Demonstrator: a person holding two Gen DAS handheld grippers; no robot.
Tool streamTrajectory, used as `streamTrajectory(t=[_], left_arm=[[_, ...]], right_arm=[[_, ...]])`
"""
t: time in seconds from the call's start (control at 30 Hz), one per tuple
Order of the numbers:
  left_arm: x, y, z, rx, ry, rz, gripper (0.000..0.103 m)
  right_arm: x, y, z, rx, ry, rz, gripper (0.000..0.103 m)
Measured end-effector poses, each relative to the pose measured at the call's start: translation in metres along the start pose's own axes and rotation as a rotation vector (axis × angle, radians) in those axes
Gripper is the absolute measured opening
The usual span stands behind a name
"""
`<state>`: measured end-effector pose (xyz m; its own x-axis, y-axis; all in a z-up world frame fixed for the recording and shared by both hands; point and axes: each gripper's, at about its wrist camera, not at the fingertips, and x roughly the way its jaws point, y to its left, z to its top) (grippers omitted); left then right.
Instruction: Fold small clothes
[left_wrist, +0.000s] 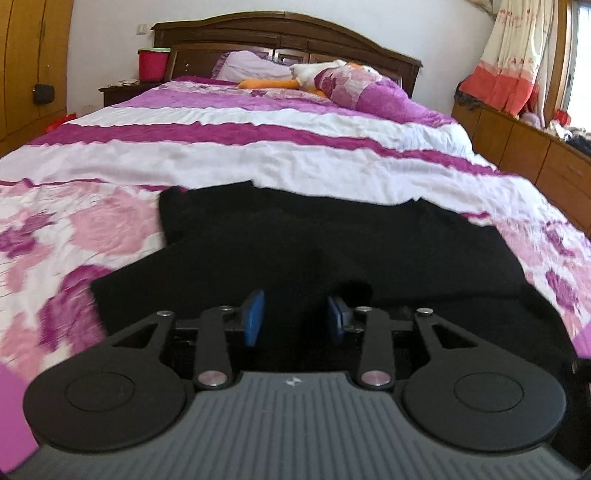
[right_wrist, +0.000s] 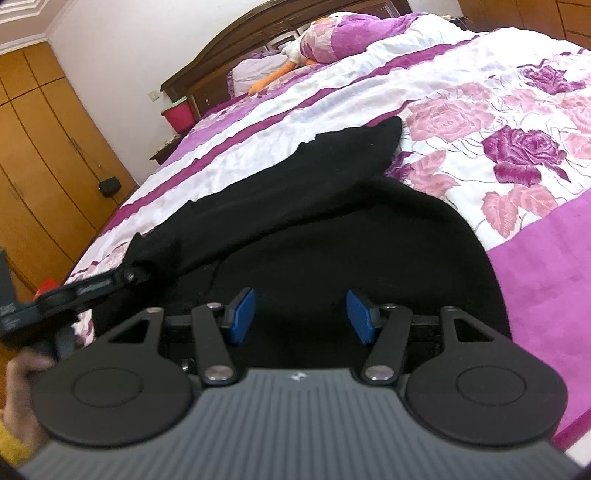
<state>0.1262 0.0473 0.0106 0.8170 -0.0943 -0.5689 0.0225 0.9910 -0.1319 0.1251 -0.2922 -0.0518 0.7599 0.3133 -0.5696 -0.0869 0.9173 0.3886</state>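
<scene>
A black garment (left_wrist: 295, 243) lies spread on the bed near its foot; it also shows in the right wrist view (right_wrist: 295, 229). My left gripper (left_wrist: 295, 317) hovers low over the garment's near edge, its blue pads (left_wrist: 253, 319) apart with black cloth between them, not pinched. My right gripper (right_wrist: 301, 315) is open over the garment's near right part, its blue pads (right_wrist: 242, 315) wide apart and holding nothing. The left gripper's body (right_wrist: 74, 291) shows at the left of the right wrist view, at the garment's left end, held by a hand (right_wrist: 22, 373).
The bed has a purple, pink and white floral quilt (left_wrist: 221, 147). Pillows and a plush toy (left_wrist: 332, 79) lie by the wooden headboard (left_wrist: 280, 33). A red bucket (left_wrist: 151, 62) sits on a nightstand. Wooden wardrobes (right_wrist: 40, 155) stand left, low cabinets (left_wrist: 535, 147) right.
</scene>
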Motion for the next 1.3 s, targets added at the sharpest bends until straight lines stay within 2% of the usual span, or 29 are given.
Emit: streamTrajectory(t=[0.23,0.47,0.73,0.9,1.13,1.3], left_arm=[[-0.048,0.030,-0.017,-0.025,0.020,0.064,0.042],[-0.075,0.064,-0.031,-0.068,0.047,0.145,0.043],[-0.084,0.081,-0.040,-0.089,0.072,0.194,0.043],[-0.081,0.084,-0.044,-0.091,0.086,0.259,0.043],[-0.081,0.101,-0.053,-0.160,0.109,0.269,0.043],[-0.087,0.111,-0.058,-0.182,0.101,0.278,0.043]], right_arm=[[0.002,0.025,0.002,-0.071,0.006,0.035,0.059],[0.008,0.061,0.004,-0.165,0.015,0.082,0.059],[0.019,0.108,0.001,-0.265,0.040,0.157,0.059],[0.030,0.138,-0.004,-0.348,0.069,0.202,0.059],[0.057,0.186,-0.022,-0.454,0.138,0.293,0.058],[0.079,0.212,-0.034,-0.503,0.159,0.316,0.058]])
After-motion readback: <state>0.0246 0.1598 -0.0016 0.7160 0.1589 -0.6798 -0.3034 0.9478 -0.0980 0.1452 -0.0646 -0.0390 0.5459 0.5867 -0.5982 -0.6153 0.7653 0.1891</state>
